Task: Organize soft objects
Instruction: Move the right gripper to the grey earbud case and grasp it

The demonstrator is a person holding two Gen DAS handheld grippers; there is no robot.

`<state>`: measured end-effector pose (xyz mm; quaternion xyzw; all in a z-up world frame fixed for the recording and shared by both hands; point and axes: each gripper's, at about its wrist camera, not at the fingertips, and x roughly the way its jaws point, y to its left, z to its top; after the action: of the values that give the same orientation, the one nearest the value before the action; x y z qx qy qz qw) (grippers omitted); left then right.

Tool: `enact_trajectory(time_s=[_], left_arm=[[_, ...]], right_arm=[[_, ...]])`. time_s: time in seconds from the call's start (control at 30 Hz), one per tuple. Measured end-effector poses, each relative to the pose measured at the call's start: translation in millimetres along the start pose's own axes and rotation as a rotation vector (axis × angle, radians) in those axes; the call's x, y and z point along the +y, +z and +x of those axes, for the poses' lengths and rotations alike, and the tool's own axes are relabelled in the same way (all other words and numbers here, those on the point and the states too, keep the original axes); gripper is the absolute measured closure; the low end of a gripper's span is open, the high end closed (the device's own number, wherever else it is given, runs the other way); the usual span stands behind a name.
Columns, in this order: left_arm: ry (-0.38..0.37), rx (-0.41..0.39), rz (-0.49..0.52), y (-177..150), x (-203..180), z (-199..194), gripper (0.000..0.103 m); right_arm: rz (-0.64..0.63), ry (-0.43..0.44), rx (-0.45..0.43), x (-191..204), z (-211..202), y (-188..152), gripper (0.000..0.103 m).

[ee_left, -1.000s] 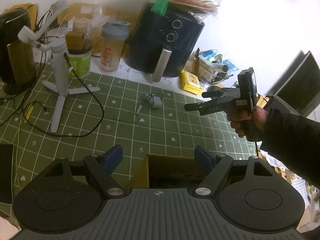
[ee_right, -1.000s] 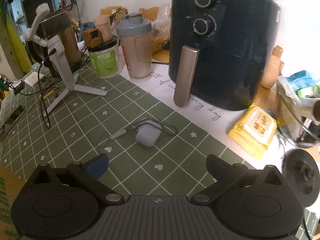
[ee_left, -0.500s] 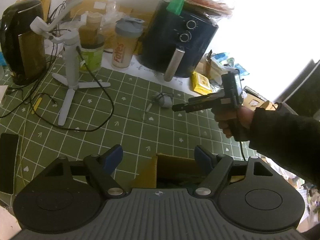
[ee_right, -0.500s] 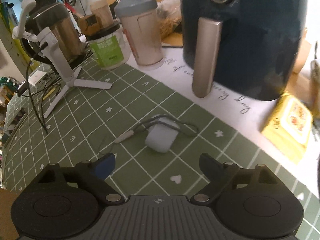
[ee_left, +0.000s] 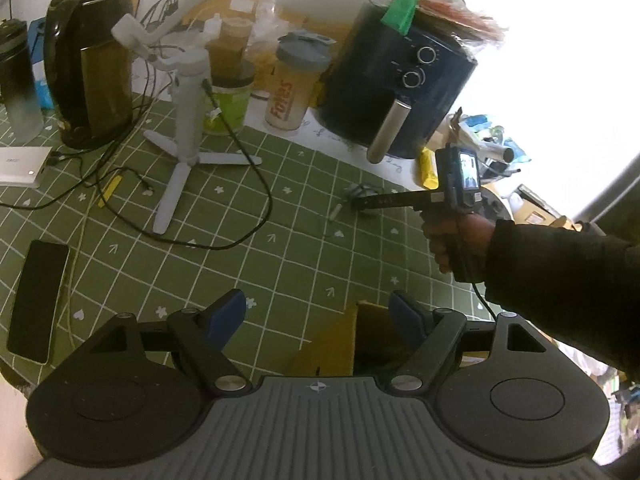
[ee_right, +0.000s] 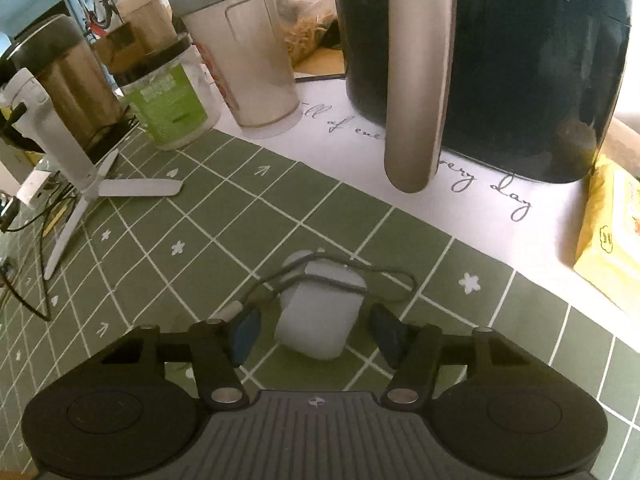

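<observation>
A small grey soft pouch (ee_right: pixel 316 312) with a thin cord (ee_right: pixel 384 276) lies on the green checked mat. My right gripper (ee_right: pixel 316 330) is open, low over the mat, with the pouch between its blue-tipped fingers; I cannot tell if they touch it. In the left wrist view the right gripper (ee_left: pixel 360 202) reaches to the pouch (ee_left: pixel 356 191). My left gripper (ee_left: pixel 318 312) is open and empty, held above an open cardboard box (ee_left: pixel 340 340) at the mat's near edge.
A dark air fryer (ee_right: pixel 500 60) stands just behind the pouch, with a shaker bottle (ee_right: pixel 240 52), a green jar (ee_right: pixel 168 108) and a kettle (ee_left: pixel 92 80) to its left. A white tripod (ee_left: pixel 184 136) with cables, a phone (ee_left: pixel 38 300) and a yellow pack (ee_right: pixel 612 248) also lie around.
My right gripper has moved forward and down until the pouch sits between its fingers. My left gripper has risen and drawn back a little.
</observation>
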<state>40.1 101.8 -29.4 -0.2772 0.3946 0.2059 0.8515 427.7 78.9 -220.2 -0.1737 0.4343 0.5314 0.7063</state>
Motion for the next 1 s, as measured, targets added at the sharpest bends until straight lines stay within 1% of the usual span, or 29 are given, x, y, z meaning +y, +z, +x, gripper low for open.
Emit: enact_trajectory(time_s=[0.03, 0.23, 0.43, 0.63, 0.83, 1.0], left_arm=[[0.002, 0.000, -0.002, -0.1, 0.6, 0.1, 0.024], [-0.005, -0.009, 0.005, 1.6, 1.6, -0.5, 0.024], [-0.023, -0.027, 0.032, 6.8, -0.1, -1.1, 0.024], [-0.047, -0.044, 0.069, 15.5, -3.8, 0.3, 0.024], [-0.075, -0.063, 0.119, 27.7, -10.4, 3.3, 0.024], [-0.098, -0.073, 0.168, 37.2, -18.1, 8.0, 0.024]], right_arm=[[-0.001, -0.009, 0.001, 1.0, 0.6, 1.0, 0.056], [-0.066, -0.053, 0.030, 8.3, -2.5, 3.1, 0.062], [-0.101, -0.085, 0.053, 6.0, -18.8, -4.8, 0.063], [-0.081, -0.076, 0.049, -1.5, -44.4, -15.0, 0.063], [-0.049, -0.120, 0.013, -12.9, -74.3, -23.2, 0.063], [-0.022, -0.126, -0.038, -16.7, -106.9, -29.2, 0.063]])
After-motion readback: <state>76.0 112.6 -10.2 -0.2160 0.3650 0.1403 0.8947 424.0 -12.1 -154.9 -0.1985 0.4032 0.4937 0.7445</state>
